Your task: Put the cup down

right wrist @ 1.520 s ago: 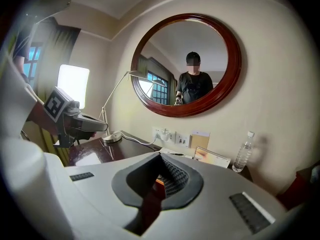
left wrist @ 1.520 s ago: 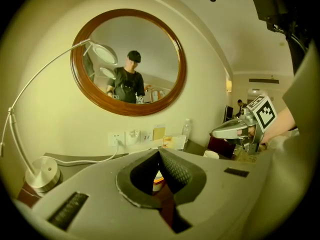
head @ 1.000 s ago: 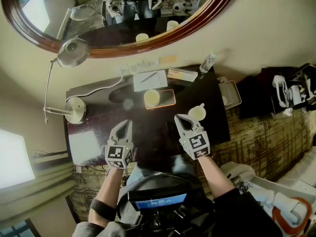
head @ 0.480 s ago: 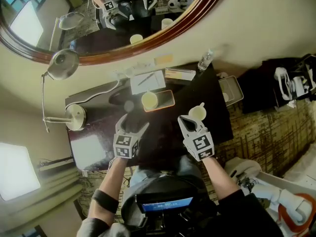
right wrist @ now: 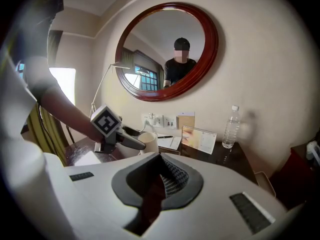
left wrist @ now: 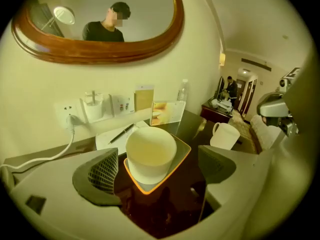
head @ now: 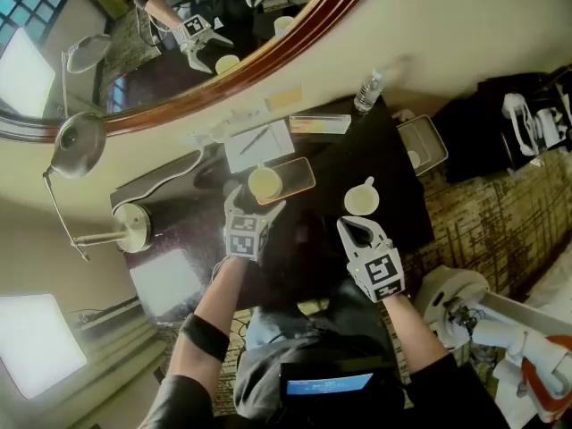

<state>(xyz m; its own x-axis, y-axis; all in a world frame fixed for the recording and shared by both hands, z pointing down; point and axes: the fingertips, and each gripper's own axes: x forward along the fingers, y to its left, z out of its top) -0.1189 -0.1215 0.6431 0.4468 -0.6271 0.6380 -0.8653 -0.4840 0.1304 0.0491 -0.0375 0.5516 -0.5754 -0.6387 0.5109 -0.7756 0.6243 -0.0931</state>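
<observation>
Two left fingers (left wrist: 102, 173)—wider, flanking cup (left wrist: 150, 154)

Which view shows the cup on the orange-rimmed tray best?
The left gripper view: the cup sits close, centred between open jaws. The head view shows it small, from above; the right gripper view shows it partly behind the left tool.

The mirror (head: 134, 52) runs off the top edge (card stand (left wrist: 167, 113) print unreadable).

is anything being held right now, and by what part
Nothing: left gripper jaws have just been opening, cup just ahead, not gripped; right gripper shut, empty.
</observation>
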